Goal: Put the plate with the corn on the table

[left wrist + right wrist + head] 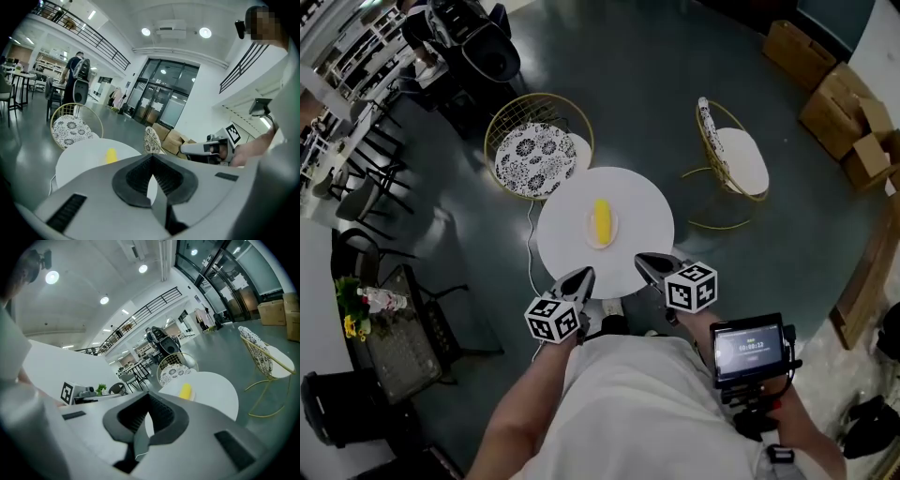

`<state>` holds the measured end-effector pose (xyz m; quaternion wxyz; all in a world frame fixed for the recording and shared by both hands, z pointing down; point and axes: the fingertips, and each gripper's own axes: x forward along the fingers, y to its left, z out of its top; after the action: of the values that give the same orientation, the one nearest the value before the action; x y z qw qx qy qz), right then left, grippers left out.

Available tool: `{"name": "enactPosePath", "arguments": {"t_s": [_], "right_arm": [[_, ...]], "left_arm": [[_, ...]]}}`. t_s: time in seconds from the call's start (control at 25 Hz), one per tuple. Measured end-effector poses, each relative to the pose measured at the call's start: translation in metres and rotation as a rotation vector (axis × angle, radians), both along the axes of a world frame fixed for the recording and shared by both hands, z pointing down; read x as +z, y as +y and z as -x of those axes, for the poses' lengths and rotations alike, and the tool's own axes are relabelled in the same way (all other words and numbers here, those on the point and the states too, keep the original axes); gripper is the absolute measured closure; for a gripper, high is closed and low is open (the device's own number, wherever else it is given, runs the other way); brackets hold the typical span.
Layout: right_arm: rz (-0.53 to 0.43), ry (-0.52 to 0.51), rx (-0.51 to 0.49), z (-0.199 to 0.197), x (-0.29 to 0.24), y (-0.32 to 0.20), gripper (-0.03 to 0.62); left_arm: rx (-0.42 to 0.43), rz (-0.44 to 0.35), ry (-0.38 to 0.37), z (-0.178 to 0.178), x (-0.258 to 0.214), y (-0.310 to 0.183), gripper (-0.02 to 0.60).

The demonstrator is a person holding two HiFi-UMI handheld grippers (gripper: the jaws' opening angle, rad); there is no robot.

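A yellow corn cob [602, 221] lies on a small pale plate [592, 240] in the middle of the round white table [649, 211]. Both grippers hover at the table's near edge, apart from the plate. My left gripper [584, 277] is shut and empty; my right gripper [645, 262] is shut and empty too. In the left gripper view the corn [111, 156] shows on the table [77, 159] beyond the closed jaws, with the right gripper [187, 149] to the right. The right gripper view shows the corn [186, 391] on the table [218, 390] ahead.
A gold wire chair with a patterned cushion [534, 155] stands behind the table on the left, another chair [736, 159] on the right. Cardboard boxes [834, 94] are piled at the far right. A dark side table with flowers [375, 319] stands at the left.
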<state>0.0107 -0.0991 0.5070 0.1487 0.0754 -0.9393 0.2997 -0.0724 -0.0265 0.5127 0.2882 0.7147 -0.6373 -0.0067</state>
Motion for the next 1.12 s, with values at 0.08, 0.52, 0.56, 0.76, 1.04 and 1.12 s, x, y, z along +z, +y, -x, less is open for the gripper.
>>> {"name": "enactPosePath", "arguments": {"t_s": [0.08,0.52,0.56,0.76,1.04,1.12], "right_arm": [[-0.017,-0.002,-0.011,-0.005,-0.002,0.004,0.588],[-0.069,-0.055,-0.062,-0.029,-0.019,0.050,0.588],[-0.071,-0.061,-0.062,-0.032,-0.021,0.054,0.588],[-0.089,-0.096,-0.062,-0.037,-0.025,0.061,0.588],[-0.095,-0.098,-0.059,-0.039,-0.032,0.071,0.588],[-0.092,-0.091,-0.050,-0.047,-0.032,0.073,0.588]], "left_arm": [[0.003,-0.007,-0.014,-0.006,-0.004,0.003,0.577],[0.012,-0.084,-0.031,-0.038,-0.025,0.041,0.577],[0.011,-0.090,-0.031,-0.040,-0.026,0.045,0.577],[0.012,-0.114,-0.061,-0.043,-0.027,0.058,0.577],[-0.010,-0.123,-0.073,-0.042,-0.032,0.068,0.577],[0.001,-0.126,-0.068,-0.050,-0.031,0.068,0.577]]}}
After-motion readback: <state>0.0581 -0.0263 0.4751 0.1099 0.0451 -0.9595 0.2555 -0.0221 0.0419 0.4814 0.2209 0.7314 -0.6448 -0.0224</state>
